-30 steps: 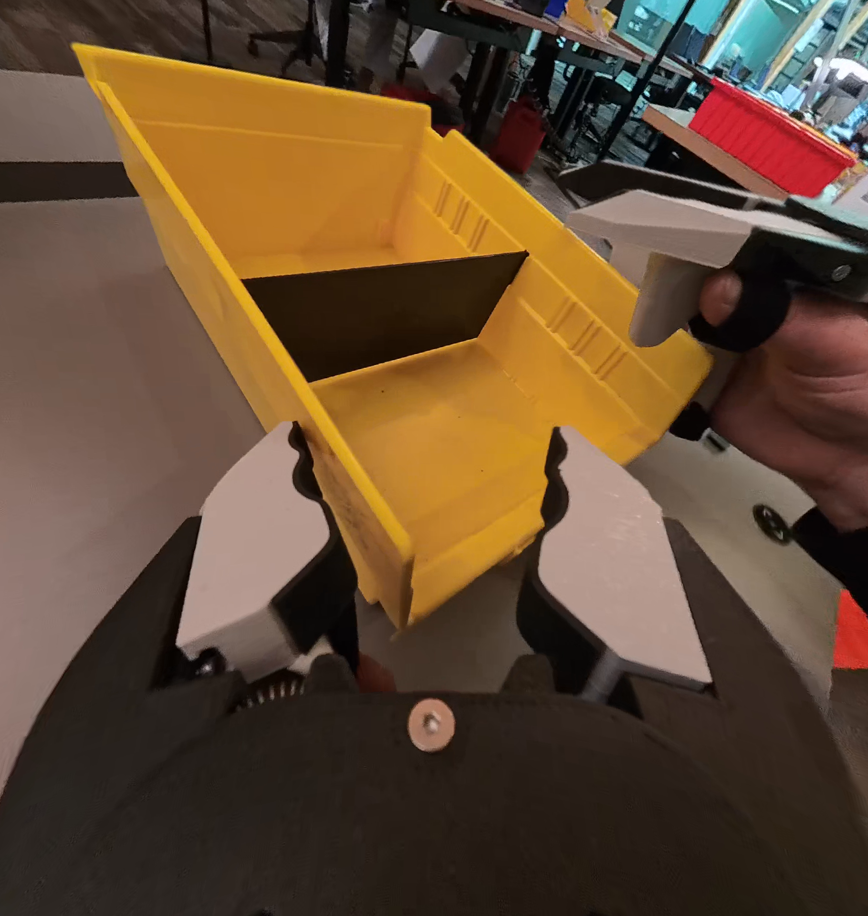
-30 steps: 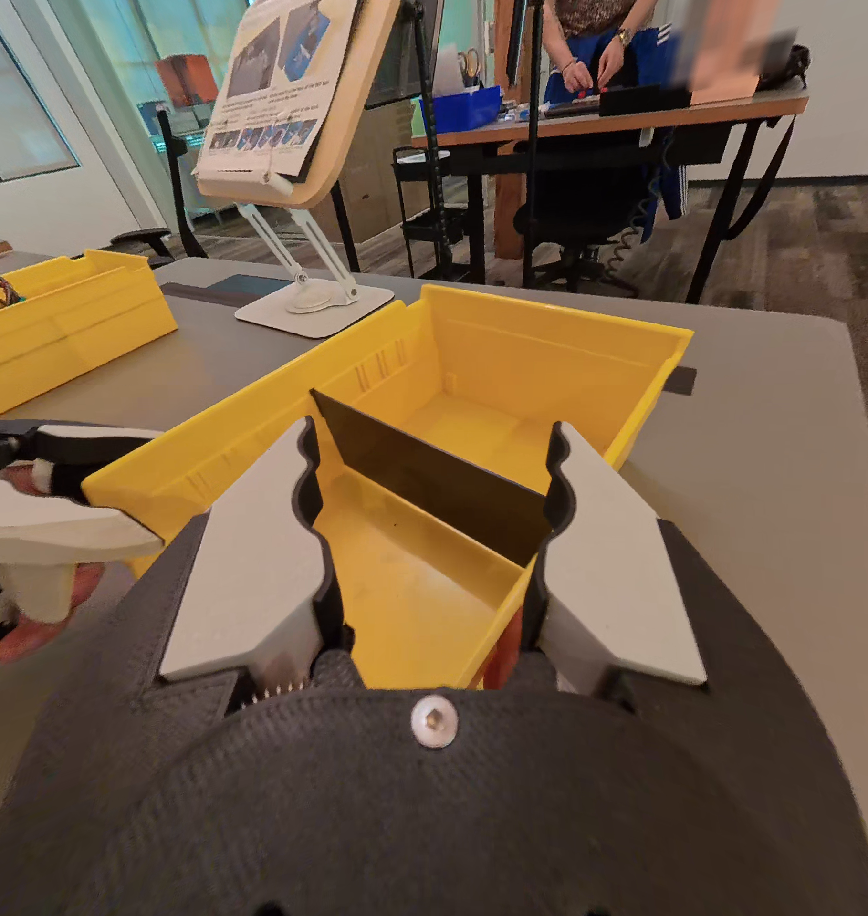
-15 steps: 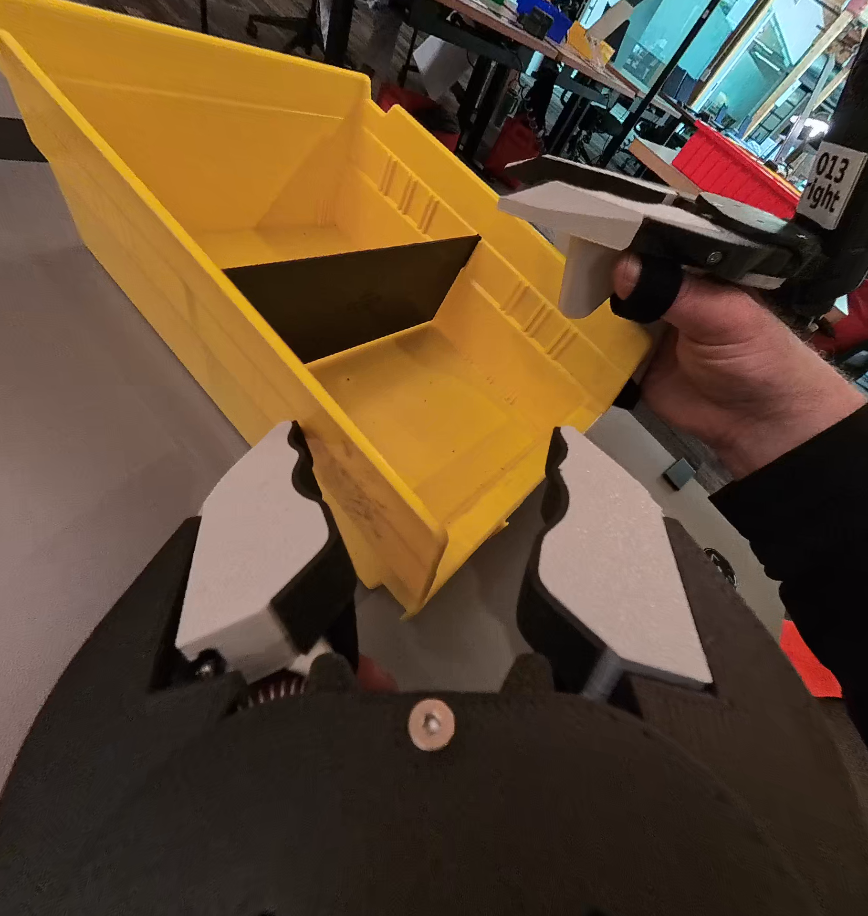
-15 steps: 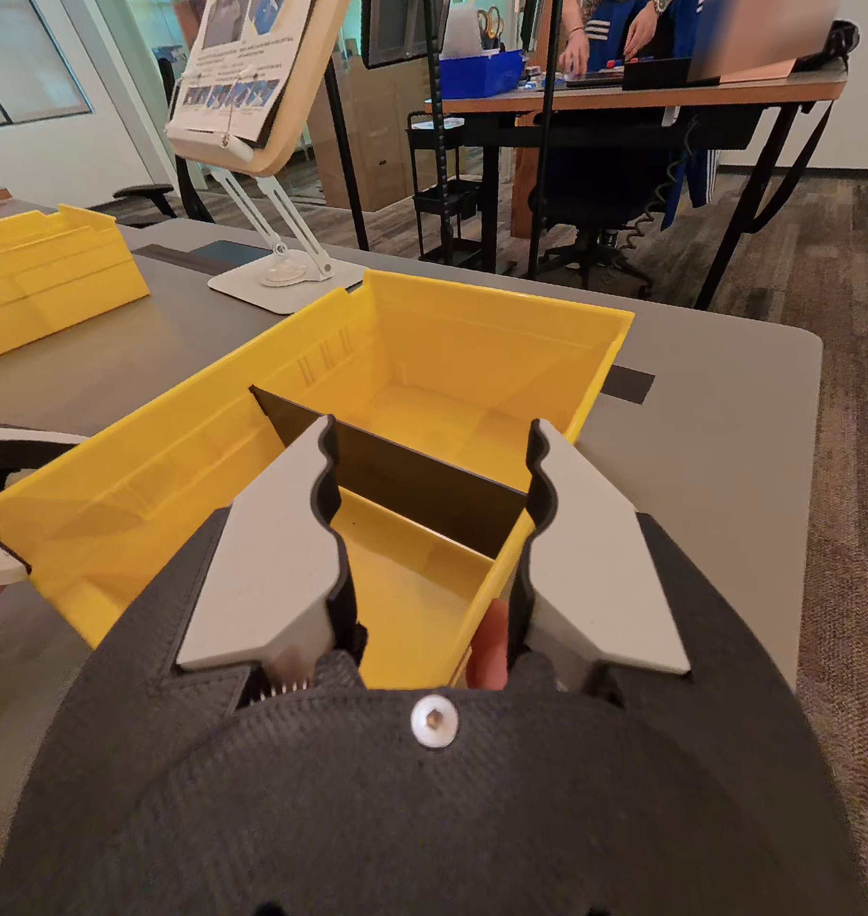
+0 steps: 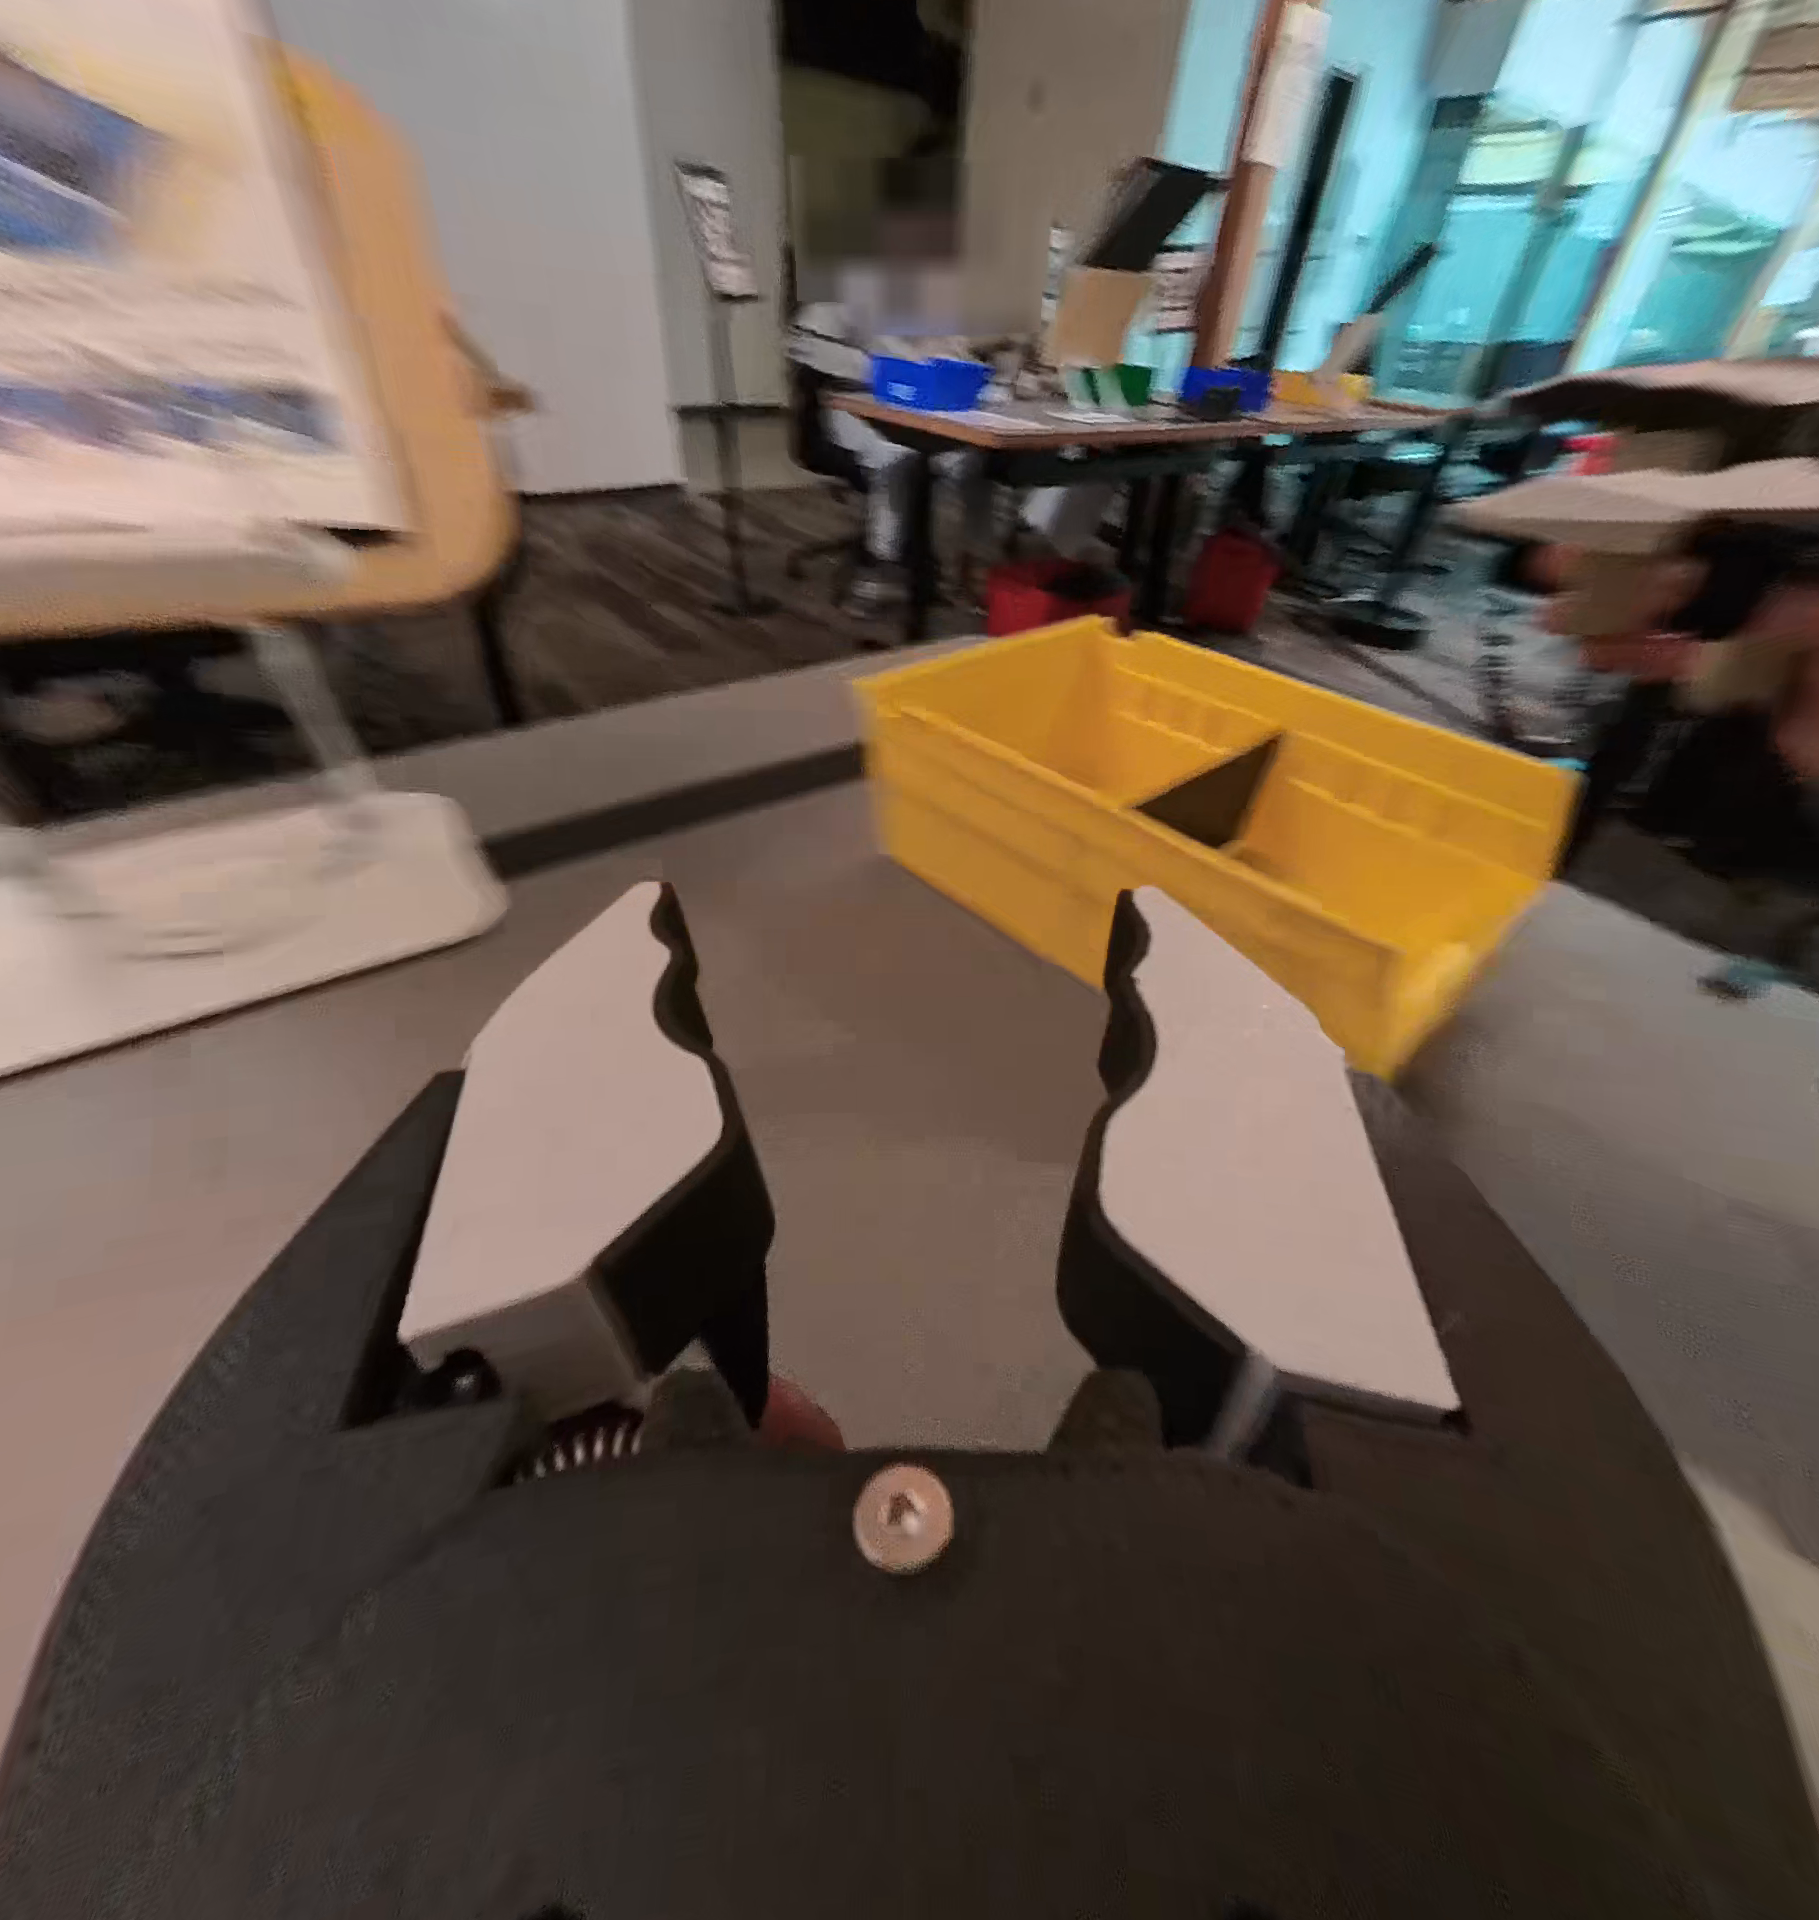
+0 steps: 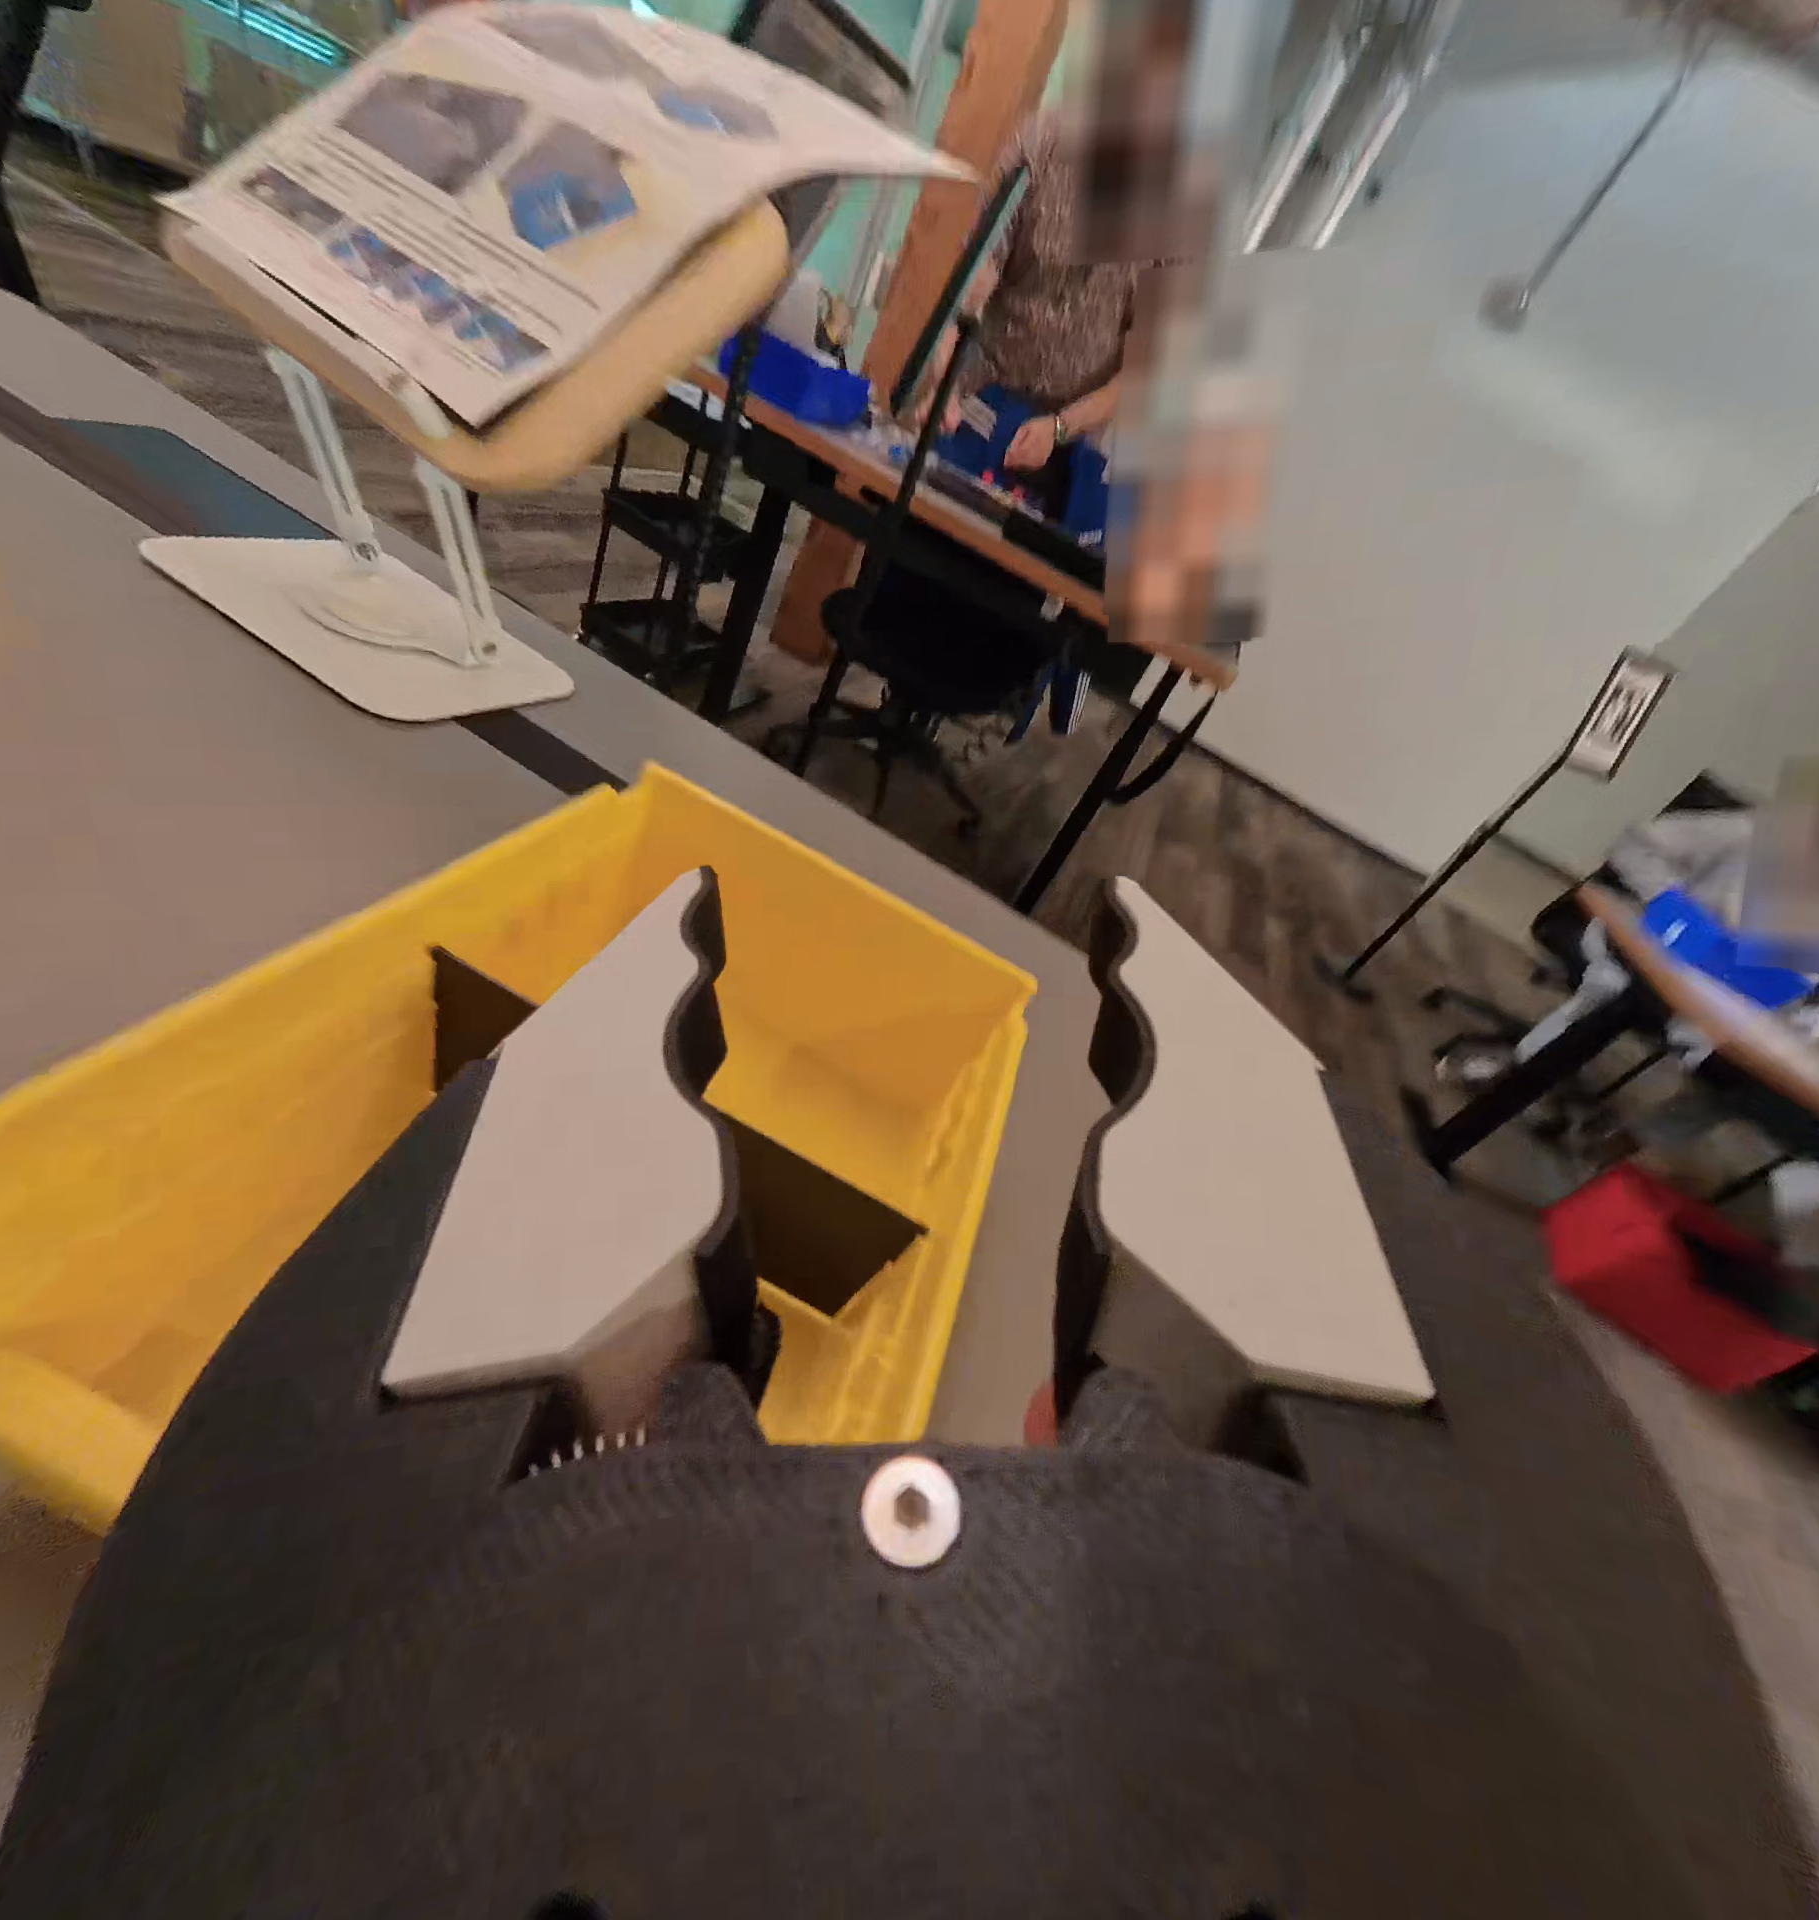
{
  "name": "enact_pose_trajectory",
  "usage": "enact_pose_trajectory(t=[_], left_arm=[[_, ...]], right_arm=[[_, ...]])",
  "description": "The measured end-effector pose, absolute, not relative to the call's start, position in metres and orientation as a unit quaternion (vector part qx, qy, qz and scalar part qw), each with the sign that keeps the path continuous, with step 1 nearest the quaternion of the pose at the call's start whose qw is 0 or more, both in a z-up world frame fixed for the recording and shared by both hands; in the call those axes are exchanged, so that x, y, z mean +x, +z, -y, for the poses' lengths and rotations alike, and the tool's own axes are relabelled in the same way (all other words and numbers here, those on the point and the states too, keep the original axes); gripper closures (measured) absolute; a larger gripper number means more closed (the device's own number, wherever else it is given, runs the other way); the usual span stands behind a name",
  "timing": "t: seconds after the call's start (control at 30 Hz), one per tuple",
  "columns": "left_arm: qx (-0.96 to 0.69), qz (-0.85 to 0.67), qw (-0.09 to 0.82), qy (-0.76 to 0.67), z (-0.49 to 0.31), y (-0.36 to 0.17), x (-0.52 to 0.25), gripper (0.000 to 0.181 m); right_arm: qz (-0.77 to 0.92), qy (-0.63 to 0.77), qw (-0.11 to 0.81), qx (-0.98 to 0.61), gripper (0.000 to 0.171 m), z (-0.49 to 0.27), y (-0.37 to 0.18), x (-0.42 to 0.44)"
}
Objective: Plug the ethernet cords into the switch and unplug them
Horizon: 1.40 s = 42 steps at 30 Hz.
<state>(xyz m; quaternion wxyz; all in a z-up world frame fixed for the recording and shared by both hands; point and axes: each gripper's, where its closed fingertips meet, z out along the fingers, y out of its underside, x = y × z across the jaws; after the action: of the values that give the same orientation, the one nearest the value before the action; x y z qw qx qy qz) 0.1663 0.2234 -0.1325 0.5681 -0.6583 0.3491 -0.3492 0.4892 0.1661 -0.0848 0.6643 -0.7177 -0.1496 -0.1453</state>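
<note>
My left gripper (image 5: 900,935) had a broad, rounded black body with a grainy printed texture, one silver hex screw at its centre, and two pale grey wedge-shaped fingers (image 5: 583,1122) edged with wavy black pads. A coiled spring showed at the left finger's root. My right gripper (image 6: 905,925) was built alike, its fingers (image 6: 1237,1174) the same grey.

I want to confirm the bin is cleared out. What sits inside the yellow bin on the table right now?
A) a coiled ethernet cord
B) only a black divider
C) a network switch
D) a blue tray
B: both wrist views show the yellow bin holding only its black divider, with both compartments bare.
</note>
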Motion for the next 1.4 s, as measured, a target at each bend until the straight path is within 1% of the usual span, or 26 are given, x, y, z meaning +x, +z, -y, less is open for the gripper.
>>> enact_pose_trajectory(t=[0.03, 0.13, 0.2, 0.23, 0.27, 0.33, 0.4, 0.53, 0.67, 0.77, 0.83, 0.9, 1.03, 1.17, 1.4], left_arm=[[-0.665, -0.338, 0.587, -0.315, -0.242, -0.125, 0.132, 0.11], [-0.679, -0.292, 0.649, -0.181, -0.306, -0.094, 0.009, 0.118], [-0.691, -0.265, 0.668, -0.081, -0.351, -0.078, -0.078, 0.129], [-0.704, -0.257, 0.661, -0.046, -0.372, -0.074, -0.116, 0.134], [-0.721, -0.247, 0.647, -0.018, -0.393, -0.072, -0.15, 0.133], [-0.752, -0.237, 0.615, 0.011, -0.431, -0.073, -0.202, 0.139], [-0.786, -0.244, 0.565, 0.045, -0.469, -0.089, -0.236, 0.133], [-0.865, -0.241, 0.438, -0.047, -0.519, -0.147, -0.244, 0.129], [-0.906, -0.263, 0.332, -0.016, -0.544, -0.195, -0.258, 0.129], [-0.919, -0.284, 0.274, -0.016, -0.545, -0.222, -0.255, 0.139], [-0.92, -0.301, 0.25, -0.004, -0.544, -0.236, -0.254, 0.158], [-0.917, -0.316, 0.244, -0.019, -0.541, -0.242, -0.246, 0.175], [-0.916, -0.32, 0.242, -0.023, -0.542, -0.242, -0.247, 0.176], [-0.916, -0.313, 0.252, -0.01, -0.547, -0.241, -0.266, 0.177], [-0.914, -0.318, 0.248, -0.039, -0.556, -0.242, -0.278, 0.177]], right_arm=[[0.166, -0.158, 0.665, -0.711, 0.107, -0.163, -0.075, 0.471], [0.208, -0.15, 0.675, -0.692, 0.108, -0.158, -0.054, 0.403], [0.24, -0.119, 0.676, -0.687, 0.106, -0.159, -0.051, 0.351], [0.253, -0.107, 0.675, -0.685, 0.107, -0.16, -0.052, 0.329], [0.262, -0.089, 0.678, -0.681, 0.109, -0.162, -0.052, 0.307], [0.275, -0.03, 0.681, -0.678, 0.111, -0.165, -0.057, 0.266], [0.28, 0.011, 0.676, -0.681, 0.112, -0.17, -0.065, 0.235], [0.279, 0.079, 0.664, -0.689, 0.115, -0.178, -0.088, 0.182], [0.275, 0.142, 0.649, -0.695, 0.116, -0.181, -0.108, 0.138], [0.284, 0.159, 0.633, -0.703, 0.117, -0.185, -0.126, 0.117], [0.287, 0.172, 0.628, -0.702, 0.118, -0.188, -0.132, 0.108], [0.285, 0.186, 0.626, -0.702, 0.119, -0.19, -0.135, 0.103], [0.279, 0.201, 0.62, -0.705, 0.121, -0.192, -0.146, 0.099], [0.267, 0.213, 0.614, -0.712, 0.122, -0.192, -0.16, 0.101], [0.252, 0.233, 0.603, -0.72, 0.123, -0.194, -0.175, 0.105]])
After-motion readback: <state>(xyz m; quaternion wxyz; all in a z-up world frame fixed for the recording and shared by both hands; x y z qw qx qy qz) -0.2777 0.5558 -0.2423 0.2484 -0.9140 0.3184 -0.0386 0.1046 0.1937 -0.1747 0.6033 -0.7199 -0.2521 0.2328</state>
